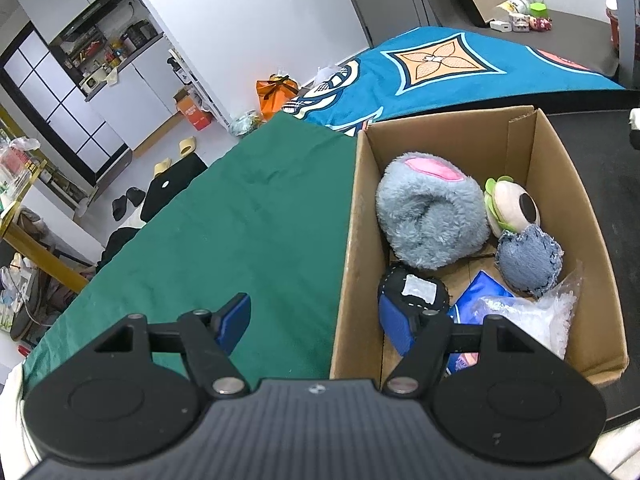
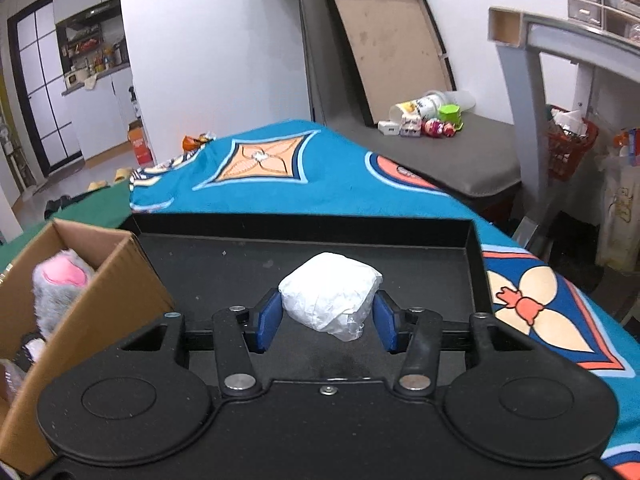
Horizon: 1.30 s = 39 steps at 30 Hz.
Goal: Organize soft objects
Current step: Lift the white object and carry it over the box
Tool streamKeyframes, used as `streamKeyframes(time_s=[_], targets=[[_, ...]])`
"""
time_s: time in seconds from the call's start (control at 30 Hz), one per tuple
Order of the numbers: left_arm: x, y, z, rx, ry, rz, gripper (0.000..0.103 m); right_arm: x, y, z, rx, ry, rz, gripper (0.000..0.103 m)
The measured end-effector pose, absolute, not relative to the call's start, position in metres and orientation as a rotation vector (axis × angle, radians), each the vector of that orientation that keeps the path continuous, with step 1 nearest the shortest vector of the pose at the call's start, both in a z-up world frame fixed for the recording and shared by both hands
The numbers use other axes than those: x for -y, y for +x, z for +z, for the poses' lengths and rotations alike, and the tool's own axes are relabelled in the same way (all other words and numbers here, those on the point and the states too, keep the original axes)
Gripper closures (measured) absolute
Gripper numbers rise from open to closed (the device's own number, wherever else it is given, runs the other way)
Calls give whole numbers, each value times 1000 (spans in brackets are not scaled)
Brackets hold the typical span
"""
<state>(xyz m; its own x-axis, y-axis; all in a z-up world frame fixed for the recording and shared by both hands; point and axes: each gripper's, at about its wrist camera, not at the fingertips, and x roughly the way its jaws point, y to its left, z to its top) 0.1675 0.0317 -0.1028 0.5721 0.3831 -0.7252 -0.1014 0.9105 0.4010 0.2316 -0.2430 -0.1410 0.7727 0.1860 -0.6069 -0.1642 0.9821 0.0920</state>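
A cardboard box (image 1: 348, 240) holds a grey-and-pink plush (image 1: 432, 212), a cream and green toy (image 1: 512, 208), a denim pouch (image 1: 528, 260), a dark stitched pouch (image 1: 416, 288), a blue item and a clear bag (image 1: 532, 312). My left gripper (image 1: 316, 324) is open and empty, its jaws straddling the box's near-left wall. In the right wrist view a white wrapped bundle (image 2: 330, 294) sits in a black tray (image 2: 476, 248). My right gripper (image 2: 328, 320) has its blue pads (image 2: 270, 316) on both sides of the bundle, touching it.
A green cloth (image 1: 240, 220) covers the table left of the box; a teal patterned cloth (image 2: 320, 176) lies beyond the tray. The box (image 2: 92, 300) stands left of the tray. A grey bench (image 2: 460, 148) with small toys stands behind.
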Motion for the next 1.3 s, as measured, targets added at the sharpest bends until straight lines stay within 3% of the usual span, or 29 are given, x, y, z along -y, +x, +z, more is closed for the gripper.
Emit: streamKeyframes(time_s=[0.77, 1.3], targets=[[-42, 159, -95, -898, 258, 251, 33, 217, 177, -80, -577, 72, 219, 55], [-59, 158, -95, -920, 137, 194, 37, 136, 171, -76, -598, 14, 359, 55]])
